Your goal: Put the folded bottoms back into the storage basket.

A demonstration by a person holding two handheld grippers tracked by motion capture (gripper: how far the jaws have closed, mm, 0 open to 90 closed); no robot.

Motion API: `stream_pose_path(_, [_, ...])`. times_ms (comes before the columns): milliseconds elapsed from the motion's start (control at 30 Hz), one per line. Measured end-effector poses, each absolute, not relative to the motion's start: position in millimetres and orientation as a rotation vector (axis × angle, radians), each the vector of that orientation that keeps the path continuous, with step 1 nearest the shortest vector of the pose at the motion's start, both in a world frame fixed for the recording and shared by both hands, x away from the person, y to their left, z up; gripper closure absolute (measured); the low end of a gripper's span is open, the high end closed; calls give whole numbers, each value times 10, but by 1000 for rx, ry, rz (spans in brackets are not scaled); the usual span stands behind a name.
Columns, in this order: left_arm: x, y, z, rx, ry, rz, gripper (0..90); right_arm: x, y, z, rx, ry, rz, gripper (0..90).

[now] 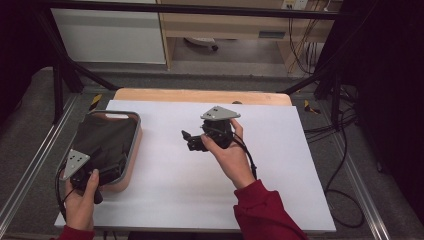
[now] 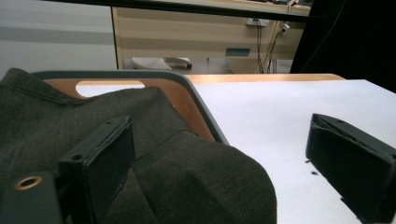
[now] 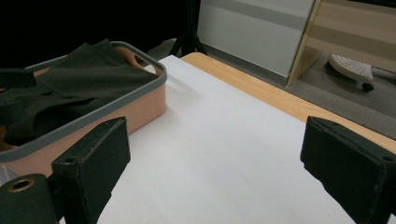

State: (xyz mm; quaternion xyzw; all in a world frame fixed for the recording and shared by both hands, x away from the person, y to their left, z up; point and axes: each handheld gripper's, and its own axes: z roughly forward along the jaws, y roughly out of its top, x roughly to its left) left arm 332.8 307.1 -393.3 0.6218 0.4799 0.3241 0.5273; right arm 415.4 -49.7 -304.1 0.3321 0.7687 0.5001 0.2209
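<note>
The cloth point(image 1: 105, 140) in the tray is a dark charcoal grey with a fine woven fleck. The tray point(image 1: 134, 150) has peach-orange walls and a grey rim. A plain white sheet point(image 1: 270, 165) covers the bench point(image 1: 200, 95), whose far edge is light wood. Both the left hand-held gripper point(image 1: 107, 162) and the right hand-held gripper point(image 1: 187, 140) are black, each topped by a light grey plate dotted with small holes. The person's sleeves point(image 1: 262, 210) are dark red.
</note>
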Motion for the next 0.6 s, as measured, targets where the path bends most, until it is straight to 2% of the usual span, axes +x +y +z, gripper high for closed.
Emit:
stream_pose_path(433, [3316,3049,-3927,1486,1125,774,66,4174,-1058,-2915,972,2060,1375,43])
stream_pose_path(600, [3320,3044,-3931,1507,1118,762,57,4163,-1232,-2912,986,2039,1371,55])
